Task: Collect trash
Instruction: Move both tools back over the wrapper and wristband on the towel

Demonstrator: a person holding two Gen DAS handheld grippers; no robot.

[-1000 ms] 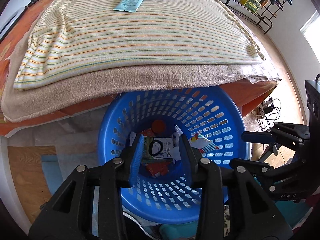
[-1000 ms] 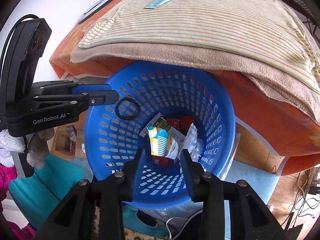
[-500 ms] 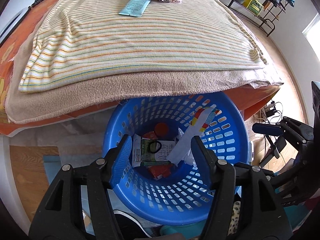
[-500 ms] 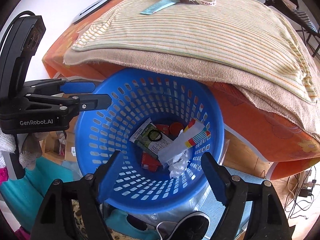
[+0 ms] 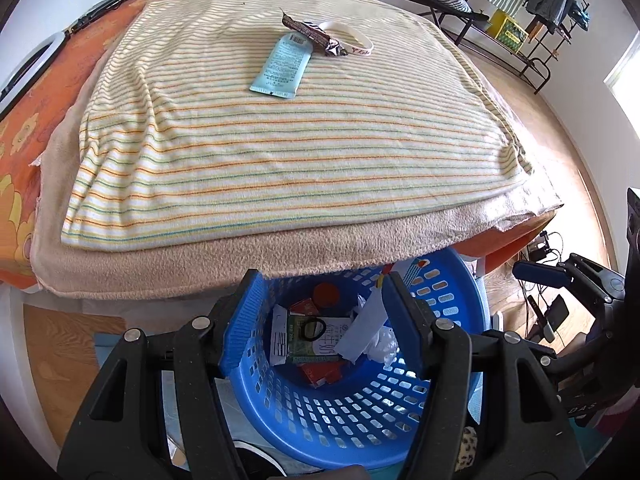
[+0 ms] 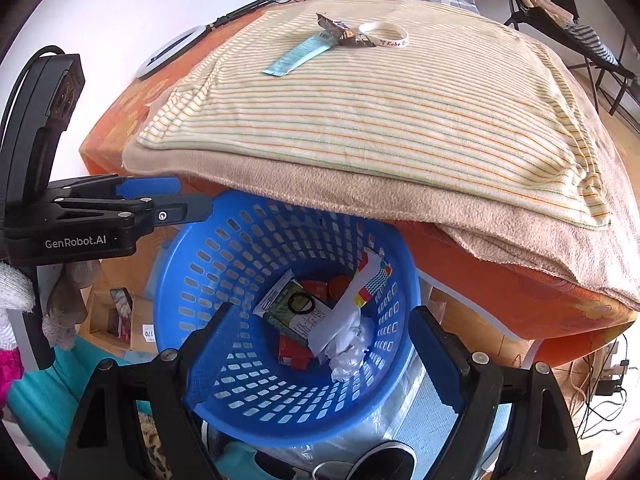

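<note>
A blue slotted basket (image 5: 460,276) (image 6: 192,264) stands on the floor, partly under the bed's edge. Inside lie a green-white carton (image 6: 280,308) with a black ring (image 5: 310,330) (image 6: 301,303) on it, a colourful wrapper (image 6: 368,280) leaning on the wall, crumpled white paper (image 6: 348,344) and red scraps. My left gripper (image 5: 323,280) (image 6: 172,196) hovers open over the basket, empty. My right gripper (image 6: 322,314) (image 5: 536,274) is above the basket too; its jaws are opening with nothing held. On the bed lie a light blue sachet (image 5: 282,66) (image 6: 300,54), a dark foil wrapper (image 5: 316,36) and a white wristband (image 5: 352,38).
A striped towel (image 5: 280,152) over a beige blanket (image 5: 240,256) covers the orange bed. A ring light (image 6: 168,52) lies at the bed's far left. A metal rack (image 5: 520,20) stands at the back right. Cables (image 6: 600,380) and a shoe (image 6: 380,460) lie on the floor.
Both grippers opened and rose. The black ring left the left gripper and now lies on the carton. The colourful wrapper dropped from the right gripper into the basket.
</note>
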